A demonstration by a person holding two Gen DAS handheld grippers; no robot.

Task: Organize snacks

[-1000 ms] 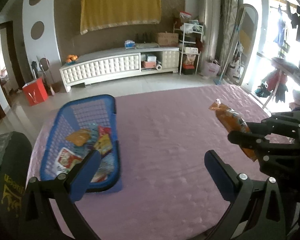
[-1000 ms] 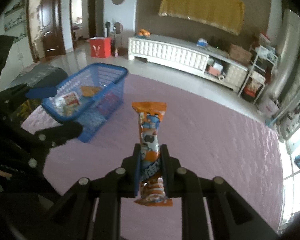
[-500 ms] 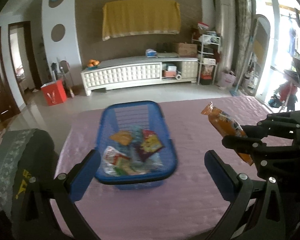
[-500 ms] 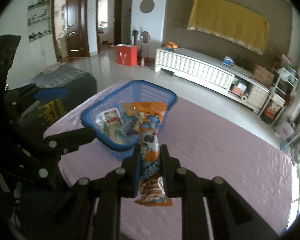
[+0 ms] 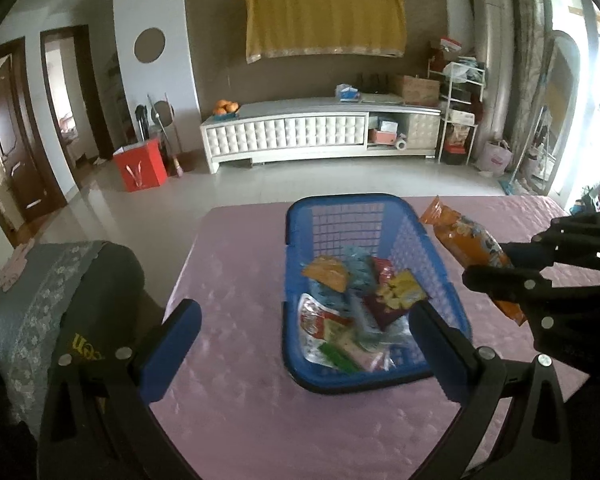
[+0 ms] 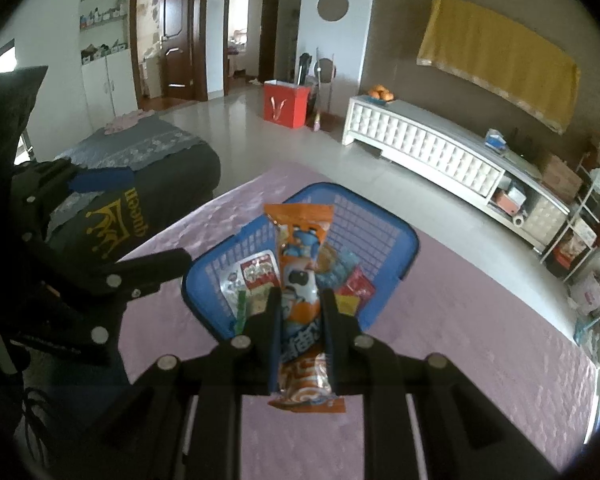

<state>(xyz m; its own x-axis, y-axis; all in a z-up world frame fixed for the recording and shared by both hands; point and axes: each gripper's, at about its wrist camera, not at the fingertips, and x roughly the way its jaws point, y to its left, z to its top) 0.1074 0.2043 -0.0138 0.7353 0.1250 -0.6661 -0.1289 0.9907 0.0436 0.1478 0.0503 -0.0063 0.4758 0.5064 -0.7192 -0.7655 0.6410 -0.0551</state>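
Observation:
A blue plastic basket (image 5: 340, 200) stands on the purple tablecloth (image 5: 236, 280) with several snack packets (image 5: 356, 300) in it. My left gripper (image 5: 308, 344) is open, its blue pads (image 5: 176, 344) spread wide just in front of the basket's near rim, nothing between them. To the right of the basket, my right gripper (image 5: 500, 264) is shut on a long orange snack packet (image 5: 468, 244). In the right wrist view the right gripper (image 6: 298, 300) clamps the orange packet (image 6: 300, 248) by its middle, its top end over the basket (image 6: 412, 244). The left gripper (image 6: 140, 220) shows at the left.
A dark cushion with gold lettering (image 5: 92, 304) sits against the table's left edge, also the cushion (image 6: 112, 220) beside the left gripper. Beyond the table's far edge lie tiled floor, a white low cabinet (image 5: 300, 132) and a red bag (image 5: 140, 164). Purple cloth (image 6: 480, 320) extends right of the basket.
Both grippers have swung left across the table. The basket has slid from the left of the left wrist view to centre-right, and the held orange packet now overlaps the basket in the right wrist view.

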